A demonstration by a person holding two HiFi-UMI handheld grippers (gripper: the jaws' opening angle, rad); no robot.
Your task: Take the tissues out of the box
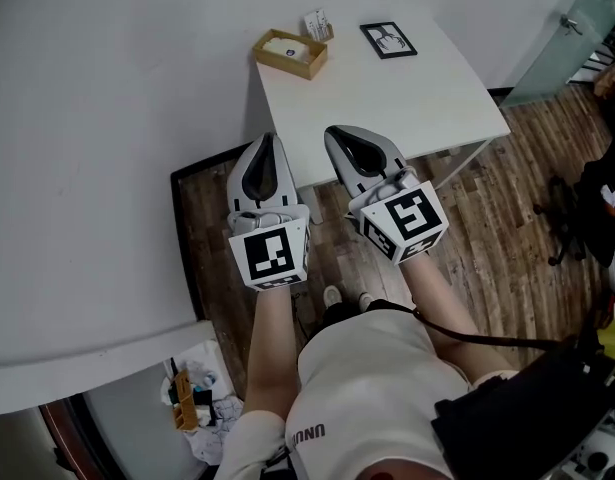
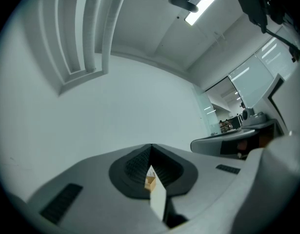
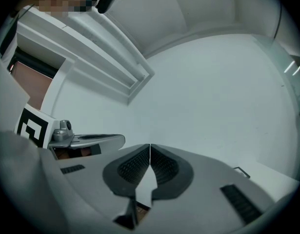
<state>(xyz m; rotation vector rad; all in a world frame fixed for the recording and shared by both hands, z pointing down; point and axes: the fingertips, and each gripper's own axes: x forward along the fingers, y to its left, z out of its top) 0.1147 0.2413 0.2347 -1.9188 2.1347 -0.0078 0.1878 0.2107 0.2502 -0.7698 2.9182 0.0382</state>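
A wooden tissue box [image 1: 290, 53] with white tissue showing in its top stands at the far left corner of the white table [image 1: 387, 98]. Both grippers hang side by side in front of the table's near edge, pointing toward it and well short of the box. My left gripper [image 1: 270, 140] is shut with nothing in it, and my right gripper [image 1: 335, 132] is shut and empty too. In the left gripper view the jaws [image 2: 151, 146] meet at the tips, and the box [image 2: 150, 182] shows small through the gap below. The right gripper's jaws [image 3: 150, 146] touch likewise.
A small card holder [image 1: 318, 25] and a black framed marker card [image 1: 388, 39] sit at the table's far edge. Wooden floor [image 1: 487, 238] lies under and right of the table. A white wall curves on the left, clutter [image 1: 192, 403] lies bottom left, and a dark chair [image 1: 582, 208] stands right.
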